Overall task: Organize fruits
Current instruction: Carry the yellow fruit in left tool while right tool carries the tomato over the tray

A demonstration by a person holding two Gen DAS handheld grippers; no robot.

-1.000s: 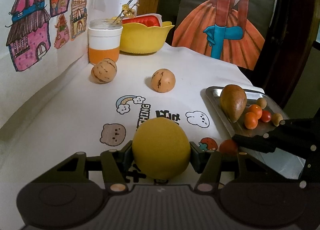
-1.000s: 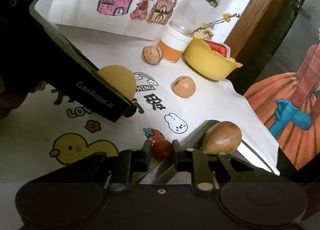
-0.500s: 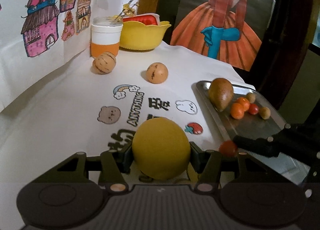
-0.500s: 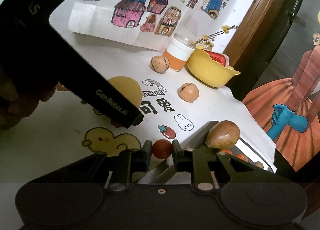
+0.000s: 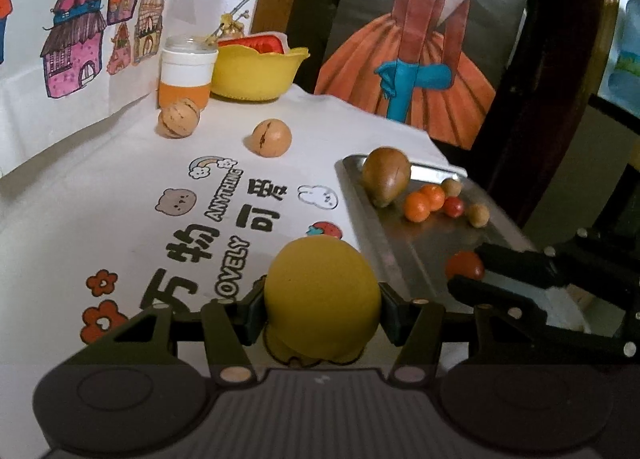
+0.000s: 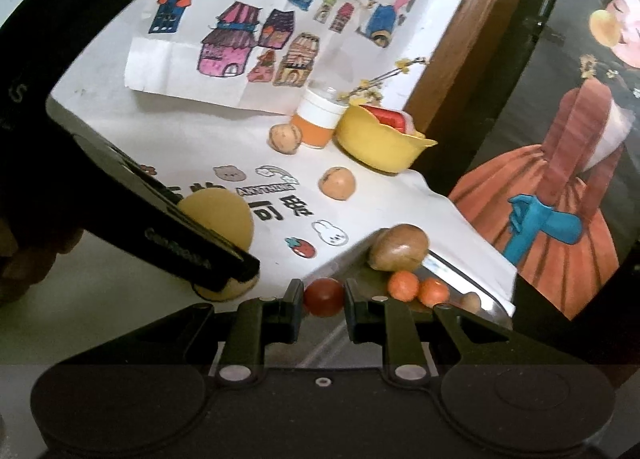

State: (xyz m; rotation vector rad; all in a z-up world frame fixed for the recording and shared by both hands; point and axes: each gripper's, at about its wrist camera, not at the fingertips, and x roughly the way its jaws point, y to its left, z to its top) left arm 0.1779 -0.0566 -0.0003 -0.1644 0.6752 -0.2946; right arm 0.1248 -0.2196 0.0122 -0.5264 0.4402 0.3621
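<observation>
left fingers (image 5: 322, 309) pinch a yellow fruit (image 5: 322, 299) – round, no long axis; right fingers (image 6: 322, 305) pinch a cherry tomato (image 6: 323, 296).

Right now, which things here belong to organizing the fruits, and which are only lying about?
Job: yellow fruit in left gripper; red tomato in right gripper; metal tray; two brown round fruits on the cloth.

Lying about: yellow bowl, orange-white jar, house drawings.

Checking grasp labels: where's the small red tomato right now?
The red tomato is clamped in the right tongs, over the near end of the metal tray, right of the yellow fruit.
</observation>
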